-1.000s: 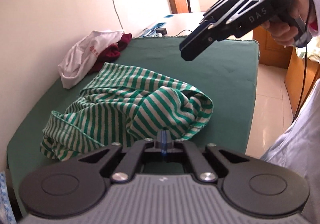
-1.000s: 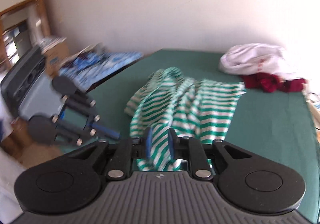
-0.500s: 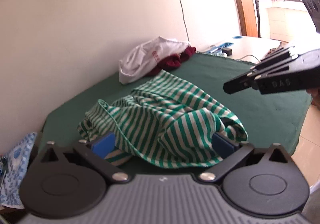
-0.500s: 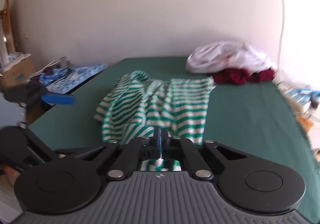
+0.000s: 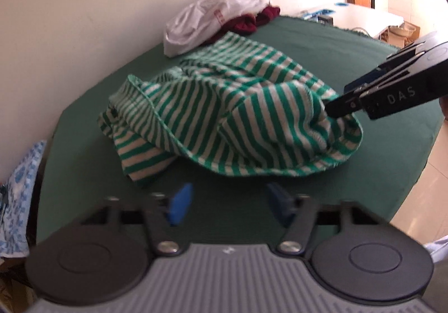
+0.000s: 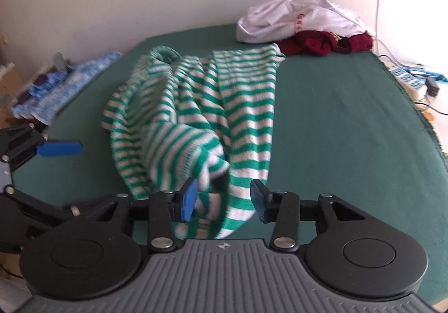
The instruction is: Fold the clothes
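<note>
One striped garment (image 5: pixel 224 117), green table (image 5: pixel 364 66)

garment (image 5: pixel 224 105): green-white stripes | cloth (image 5: pixel 364 66): dark green | pads (image 6: pixel 188 199): blue

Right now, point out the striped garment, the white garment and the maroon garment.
striped garment (image 6: pixel 246 105), right wrist view, flat middle panel.
white garment (image 6: pixel 296 19), right wrist view, top of the heap.
maroon garment (image 6: pixel 316 44), right wrist view, bunched middle.
</note>
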`<control>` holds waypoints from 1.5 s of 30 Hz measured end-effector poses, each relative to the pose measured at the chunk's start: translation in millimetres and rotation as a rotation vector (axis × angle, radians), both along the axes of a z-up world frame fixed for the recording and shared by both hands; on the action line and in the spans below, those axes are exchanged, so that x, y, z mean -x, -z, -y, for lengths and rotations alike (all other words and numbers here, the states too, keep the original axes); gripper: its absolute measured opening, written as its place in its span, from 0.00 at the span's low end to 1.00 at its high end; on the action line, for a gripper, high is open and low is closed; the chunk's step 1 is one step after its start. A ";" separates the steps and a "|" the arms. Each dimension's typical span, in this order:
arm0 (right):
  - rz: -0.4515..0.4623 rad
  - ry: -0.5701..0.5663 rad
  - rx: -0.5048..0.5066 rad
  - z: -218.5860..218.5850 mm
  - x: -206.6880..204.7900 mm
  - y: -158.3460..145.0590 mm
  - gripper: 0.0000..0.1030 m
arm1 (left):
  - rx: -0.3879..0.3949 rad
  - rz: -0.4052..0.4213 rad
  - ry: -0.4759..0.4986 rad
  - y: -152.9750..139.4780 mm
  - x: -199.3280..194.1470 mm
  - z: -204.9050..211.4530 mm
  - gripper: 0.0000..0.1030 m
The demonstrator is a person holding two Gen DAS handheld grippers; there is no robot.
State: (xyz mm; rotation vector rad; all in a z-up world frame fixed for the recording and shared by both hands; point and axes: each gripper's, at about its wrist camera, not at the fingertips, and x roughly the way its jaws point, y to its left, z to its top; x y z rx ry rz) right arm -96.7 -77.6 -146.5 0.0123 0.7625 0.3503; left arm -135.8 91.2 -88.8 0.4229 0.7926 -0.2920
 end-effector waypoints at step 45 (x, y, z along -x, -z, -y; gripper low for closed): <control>0.264 -0.109 -0.296 55.8 20.1 -117.8 0.02 | -0.280 0.290 0.494 -101.9 33.8 -17.4 0.04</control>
